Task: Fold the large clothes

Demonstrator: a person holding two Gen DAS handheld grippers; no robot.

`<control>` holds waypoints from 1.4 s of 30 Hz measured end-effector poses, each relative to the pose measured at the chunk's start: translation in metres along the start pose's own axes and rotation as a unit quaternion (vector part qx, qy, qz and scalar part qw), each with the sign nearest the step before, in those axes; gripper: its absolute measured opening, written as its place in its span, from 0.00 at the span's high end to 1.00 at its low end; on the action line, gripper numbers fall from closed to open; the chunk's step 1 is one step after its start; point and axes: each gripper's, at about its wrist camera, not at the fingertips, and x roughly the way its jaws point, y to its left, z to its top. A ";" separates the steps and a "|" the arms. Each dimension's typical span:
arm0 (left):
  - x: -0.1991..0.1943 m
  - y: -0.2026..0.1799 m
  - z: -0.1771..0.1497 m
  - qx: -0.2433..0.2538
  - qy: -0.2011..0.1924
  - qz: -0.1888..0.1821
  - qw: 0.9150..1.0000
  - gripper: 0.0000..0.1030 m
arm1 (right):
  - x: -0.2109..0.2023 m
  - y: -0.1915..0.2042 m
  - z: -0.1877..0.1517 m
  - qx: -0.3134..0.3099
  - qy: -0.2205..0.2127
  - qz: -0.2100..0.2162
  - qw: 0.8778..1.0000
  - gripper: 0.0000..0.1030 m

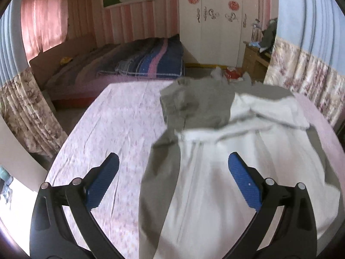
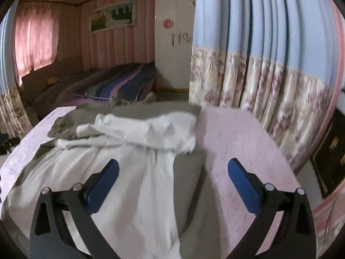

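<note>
Left wrist view
- Left gripper (image 1: 173, 164): fingers spread wide apart, blue pads facing each other, nothing between them; it hung above the cloth without touching it.
- Garment (image 1: 215, 161): a large white piece with a grey-olive outer side, spread on the pink floral sheet (image 1: 112, 129), lying right of the sheet's middle. A zip line ran up its white face.
- Far end of garment: the grey part (image 1: 194, 103) lay folded over the white, rumpled near the far edge.
- Sheet: bare and flat to the left of the garment.
- Background: a bed (image 1: 138, 64) with a striped blue blanket, a white wardrobe (image 1: 215, 21), pink curtains at the left. Picture blurred.

Right wrist view
- Right gripper (image 2: 173, 165): fingers likewise wide apart and holding nothing, above the garment's right edge.
- Garment (image 2: 129, 161): white face filled the lower left; a grey strip ran along its right side.
- White fold (image 2: 151, 129): a loose white flap lay crosswise over the far part.
- Sheet (image 2: 237, 140): bare pink to the right of the garment.
- Curtain (image 2: 269, 54): blue above, floral below, hanging just beyond the sheet's right side.
</note>
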 end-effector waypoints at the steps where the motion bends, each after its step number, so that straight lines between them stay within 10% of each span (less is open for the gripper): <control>1: -0.001 -0.001 -0.009 0.005 0.009 -0.007 1.000 0.03 | -0.005 -0.001 -0.007 0.003 -0.002 -0.004 1.000 0.02; 14: -0.037 0.001 -0.092 -0.019 0.028 0.002 0.999 0.03 | -0.062 -0.014 -0.078 0.031 -0.004 -0.022 0.999 0.02; 42: -0.051 0.023 -0.127 -0.029 0.025 -0.024 0.999 0.03 | -0.091 -0.047 -0.103 0.048 0.009 -0.058 0.997 0.08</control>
